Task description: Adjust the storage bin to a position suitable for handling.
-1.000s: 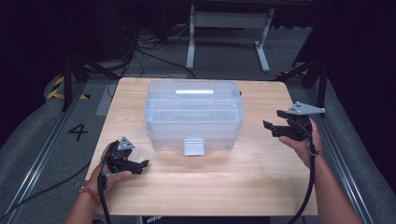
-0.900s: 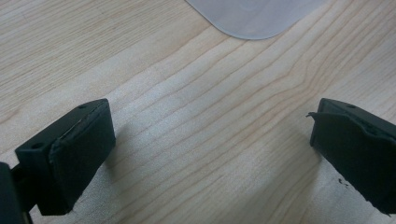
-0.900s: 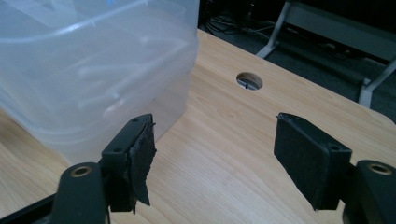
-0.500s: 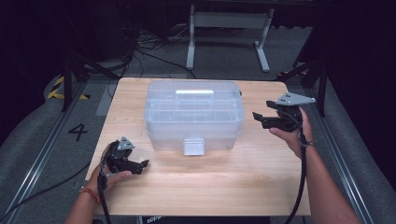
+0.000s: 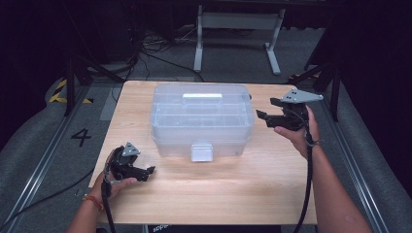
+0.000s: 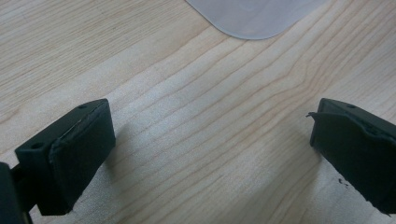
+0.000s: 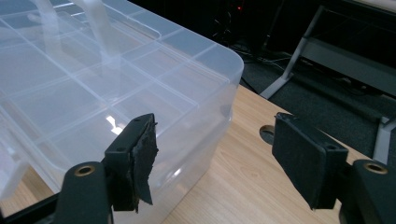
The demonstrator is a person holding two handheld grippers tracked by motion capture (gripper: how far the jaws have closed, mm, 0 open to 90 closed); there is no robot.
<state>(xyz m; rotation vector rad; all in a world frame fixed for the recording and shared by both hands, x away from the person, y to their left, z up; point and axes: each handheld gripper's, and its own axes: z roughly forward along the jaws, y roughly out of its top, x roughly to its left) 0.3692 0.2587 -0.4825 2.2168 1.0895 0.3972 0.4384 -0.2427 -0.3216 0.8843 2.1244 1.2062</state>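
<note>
High view: the clear lidded storage box (image 5: 201,120) sits mid-bench (image 5: 218,194); right tongs (image 5: 268,111) hang open beside it, left tongs (image 5: 145,173) rest open.

Right gripper view: approach step; next, reach the lid.
</note>
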